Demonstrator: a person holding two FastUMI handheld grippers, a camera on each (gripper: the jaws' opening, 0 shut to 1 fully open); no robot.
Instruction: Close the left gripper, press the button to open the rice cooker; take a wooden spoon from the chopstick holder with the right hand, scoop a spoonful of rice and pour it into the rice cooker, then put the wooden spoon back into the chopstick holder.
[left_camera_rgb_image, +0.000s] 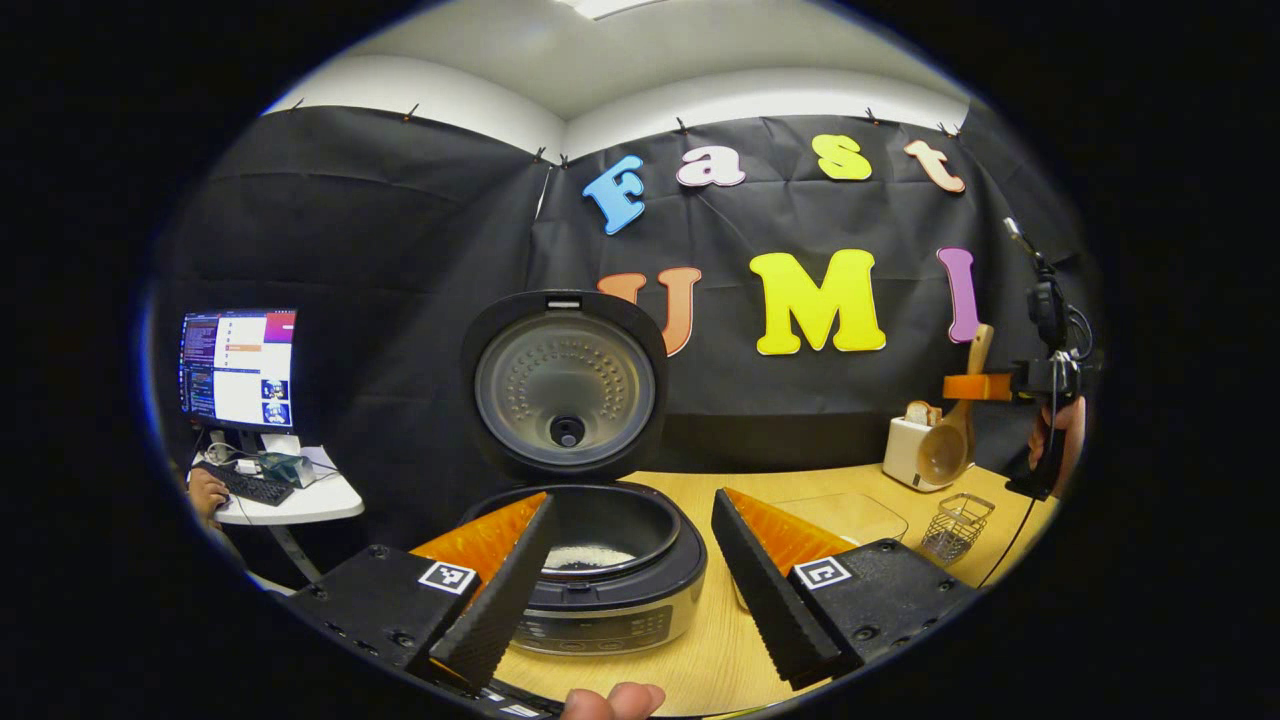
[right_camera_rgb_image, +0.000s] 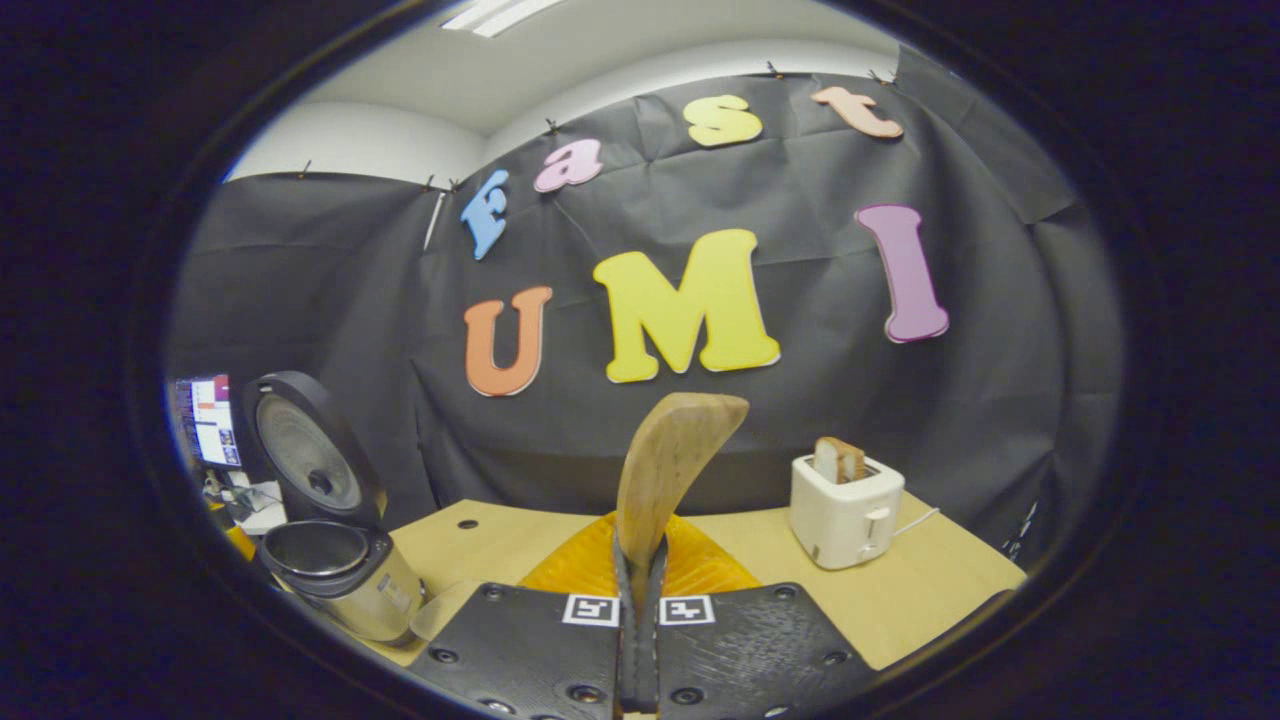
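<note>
The right gripper (right_camera_rgb_image: 640, 590) clenches the pale wooden rice spoon (right_camera_rgb_image: 668, 468) upright, bowl down, above the wire chopstick holder (left_camera_rgb_image: 957, 526), right of the open black-lidded rice cooker (left_camera_rgb_image: 585, 560). The left gripper (left_camera_rgb_image: 630, 575) is spread, empty.

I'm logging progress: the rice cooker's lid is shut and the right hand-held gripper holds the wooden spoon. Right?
Not quite: the rice cooker has its lid standing open, as the left gripper view shows. The rest holds: the right hand-held gripper is clamped on the wooden spoon.

White toaster (right_camera_rgb_image: 845, 510) with bread slice (right_camera_rgb_image: 838, 459) on wooden worktop (right_camera_rgb_image: 940, 590); monitor (left_camera_rgb_image: 238, 368), keyboard (left_camera_rgb_image: 246, 486) on side table (left_camera_rgb_image: 310, 502).
</note>
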